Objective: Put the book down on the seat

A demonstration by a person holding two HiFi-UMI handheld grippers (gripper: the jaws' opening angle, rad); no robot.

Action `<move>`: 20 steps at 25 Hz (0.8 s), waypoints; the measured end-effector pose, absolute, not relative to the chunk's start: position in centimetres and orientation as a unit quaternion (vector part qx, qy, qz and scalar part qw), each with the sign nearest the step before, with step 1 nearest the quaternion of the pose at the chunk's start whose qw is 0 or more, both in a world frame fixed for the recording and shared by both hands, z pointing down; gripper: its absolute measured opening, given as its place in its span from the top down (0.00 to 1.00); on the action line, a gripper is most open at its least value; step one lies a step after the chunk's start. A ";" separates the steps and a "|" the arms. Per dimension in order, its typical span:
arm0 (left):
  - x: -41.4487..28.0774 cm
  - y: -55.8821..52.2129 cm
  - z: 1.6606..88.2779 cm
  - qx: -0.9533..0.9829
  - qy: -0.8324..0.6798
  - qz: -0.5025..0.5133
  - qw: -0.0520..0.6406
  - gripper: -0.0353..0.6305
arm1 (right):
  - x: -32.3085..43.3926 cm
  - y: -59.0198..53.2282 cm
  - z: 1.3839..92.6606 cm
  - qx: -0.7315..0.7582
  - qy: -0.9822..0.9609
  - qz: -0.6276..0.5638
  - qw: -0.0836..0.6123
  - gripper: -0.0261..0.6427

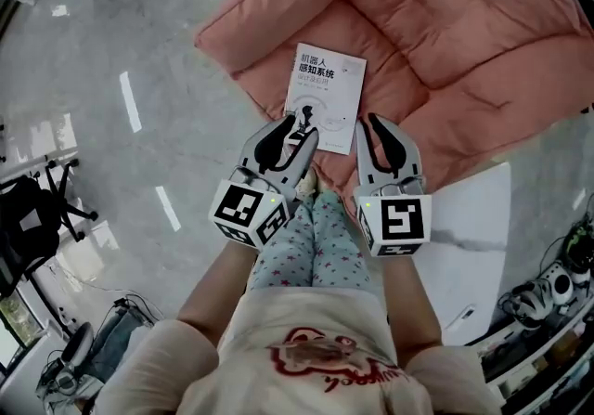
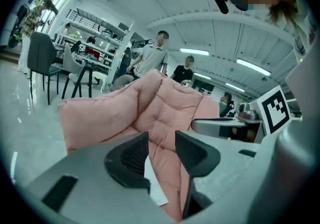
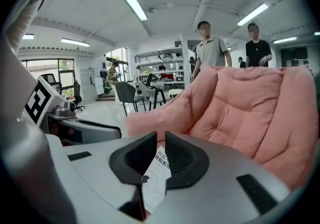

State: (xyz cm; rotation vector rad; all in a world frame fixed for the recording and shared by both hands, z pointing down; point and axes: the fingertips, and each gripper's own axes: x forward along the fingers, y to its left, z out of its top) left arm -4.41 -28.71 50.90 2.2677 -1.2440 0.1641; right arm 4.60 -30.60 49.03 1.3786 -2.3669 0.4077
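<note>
Lying flat on seat (image 1: 464, 23), book (image 1: 327, 93) is just ahead of both claws, long axis away; L gripper (image 1: 290, 130) half-open, R gripper (image 1: 374, 130) nearly closed, both empty.

The book (image 1: 325, 97) is a thin paperback with a white cover, a blue-green title in Chinese characters near its top and a dark line drawing lower down. It lies closed and flat, cover up, slightly askew, on the seat (image 1: 445, 32), close to the front edge, with its title end toward the backrest. The seat is a salmon-pink quilted lounger, thickly padded, resting directly on the glossy grey floor (image 1: 111, 97); its puffy backrest rises behind the flat cushion. In the right gripper view the book (image 3: 156, 178) shows low against the pink padding (image 3: 250, 113).
</note>
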 end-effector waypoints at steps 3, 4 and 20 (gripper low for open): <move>-3.5 -28.7 46.8 0.848 -0.456 0.032 0.268 0.71 | 4.7 -30.2 44.8 0.487 -0.850 0.123 0.161 0.91; -3.1 -28.5 45.4 0.852 -0.447 0.021 0.272 0.71 | 4.7 -30.1 43.3 0.487 -0.852 0.120 0.151 0.92; 0.3 -23.7 28.0 0.867 -0.460 -0.047 0.185 0.92 | 2.7 -24.5 24.8 0.395 -0.916 0.047 0.058 0.96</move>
